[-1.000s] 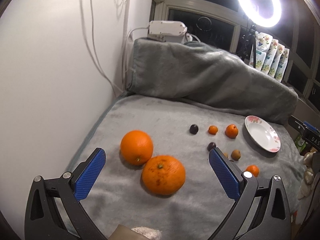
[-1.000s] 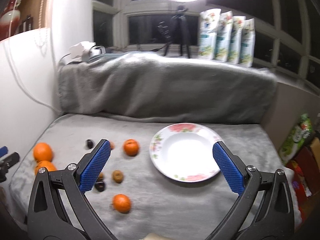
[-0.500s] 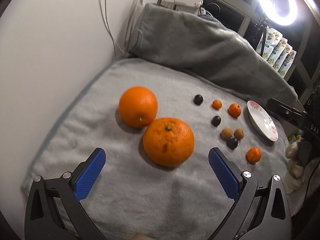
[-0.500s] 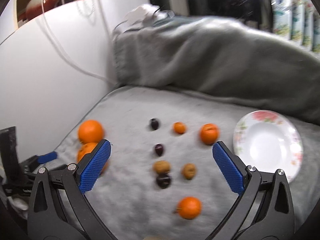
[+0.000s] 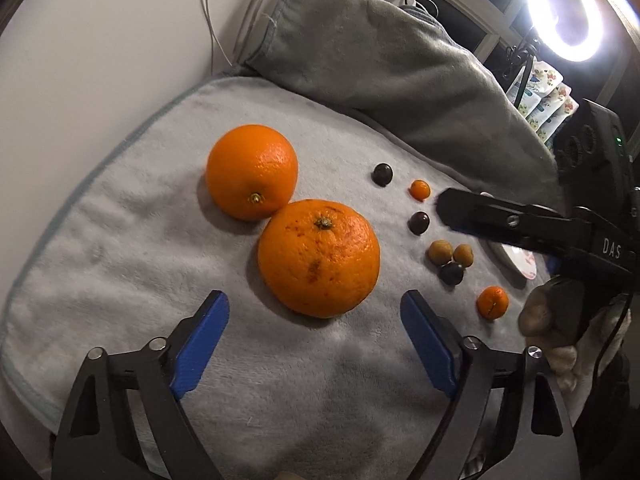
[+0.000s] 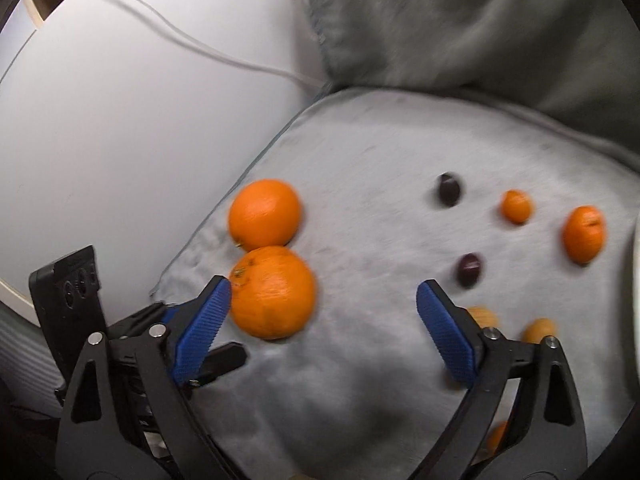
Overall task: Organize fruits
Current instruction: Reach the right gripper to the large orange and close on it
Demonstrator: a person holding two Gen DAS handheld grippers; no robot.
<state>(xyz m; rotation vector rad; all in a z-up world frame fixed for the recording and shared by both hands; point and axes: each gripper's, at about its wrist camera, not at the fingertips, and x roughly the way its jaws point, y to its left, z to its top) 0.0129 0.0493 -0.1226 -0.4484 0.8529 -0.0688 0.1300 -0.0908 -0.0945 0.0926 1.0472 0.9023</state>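
Two big oranges touch each other on a grey blanket: the near one (image 5: 319, 258) and the far one (image 5: 252, 172). My left gripper (image 5: 315, 316) is open and empty, just short of the near orange. My right gripper (image 6: 323, 300) is open and empty; the near orange (image 6: 273, 292) lies by its left fingertip, the far one (image 6: 264, 214) behind. Small fruits lie to the right: dark plums (image 5: 382, 174), (image 5: 419, 223), small mandarins (image 5: 420, 189), (image 5: 492, 302), (image 6: 584, 234), brown longans (image 5: 440, 251).
The right gripper's arm (image 5: 532, 232) crosses the left wrist view and hides most of a white flowered plate (image 5: 518, 258). A white wall (image 5: 100, 60) bounds the left side. A folded grey blanket (image 5: 400, 68) rises at the back. A ring light (image 5: 564, 10) shines top right.
Both grippers have moved toward the two big oranges. The right gripper swung left, away from the plate, and its arm now crosses the left wrist view. Both stay open.
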